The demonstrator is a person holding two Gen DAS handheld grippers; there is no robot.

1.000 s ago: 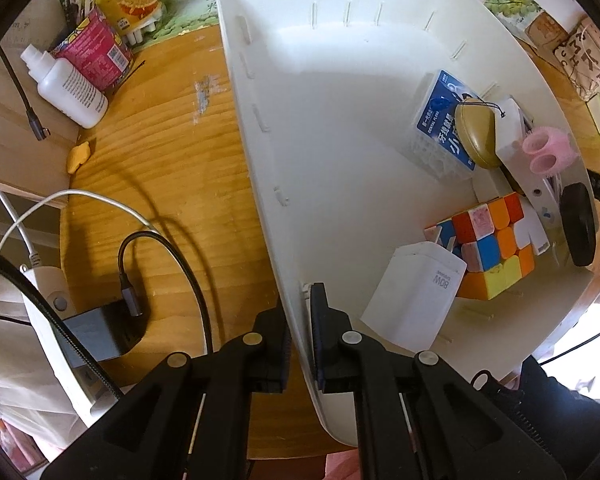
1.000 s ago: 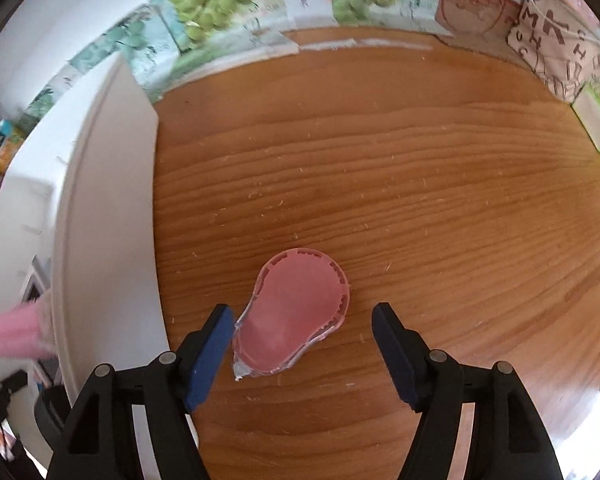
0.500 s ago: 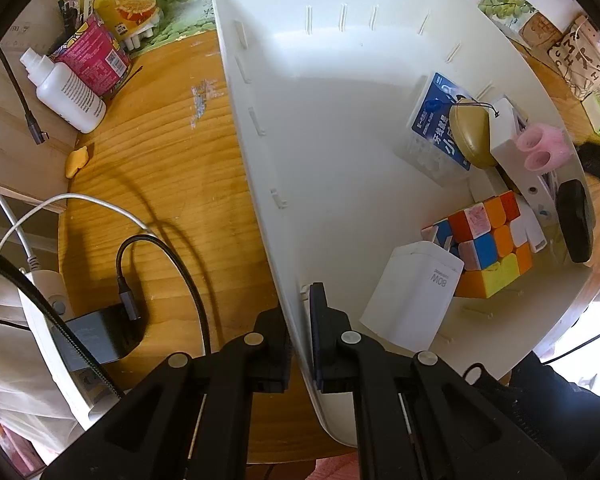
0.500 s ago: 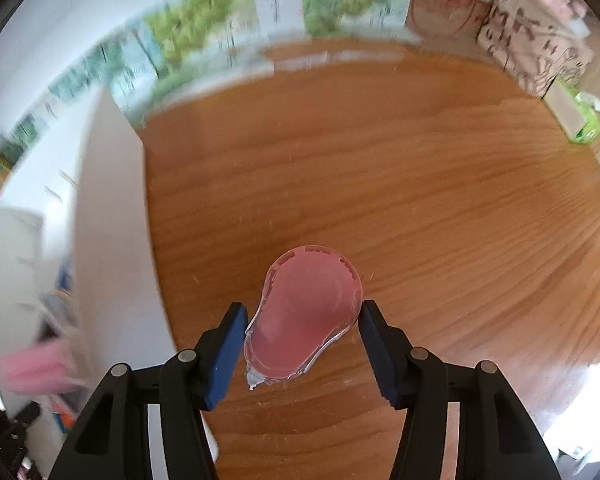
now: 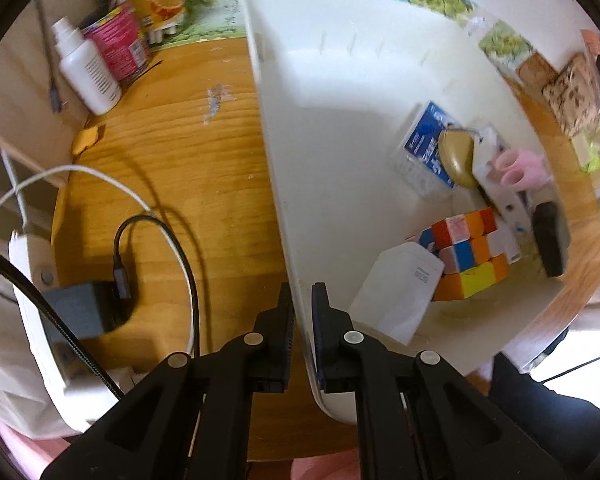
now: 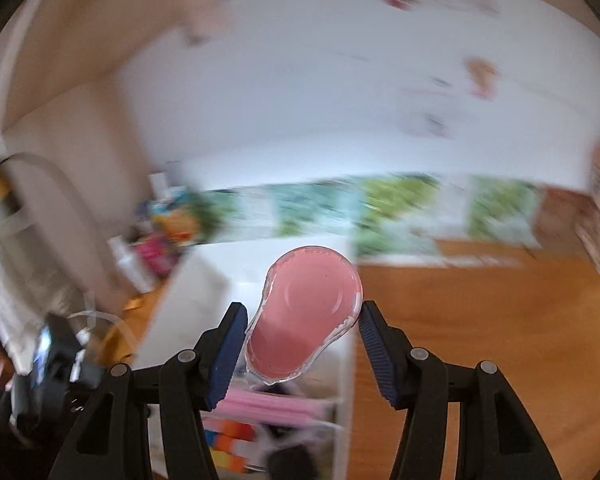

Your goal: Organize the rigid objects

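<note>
The wooden counter point(image 5: 188, 152) is warm, grained and glossy, with a pale scuff near its middle. On it stands a big white plastic bin point(image 5: 340, 120), smooth-walled with small slots along the rim; its near corner is cut off behind the tools. The left tool point(image 5: 300, 320) is clenched on the bin's wall, one pad inside, one outside. Inside the bin, crowded at the far end, lie a white charger point(image 5: 396, 296), a colour cube point(image 5: 468, 252), a blue-labelled box point(image 5: 428, 148), a tan oval thing, and a pink piece too soft-edged to identify. Left of the bin sits a white bottle point(image 5: 86, 76) and a black cable point(image 5: 156, 240). The right tool point(image 6: 300, 332) grips a pink case point(image 6: 304, 312), glossy, rounded, with a clear plastic edge, held over the bin's wall. That view is badly smeared; the background is hardly readable.
</note>
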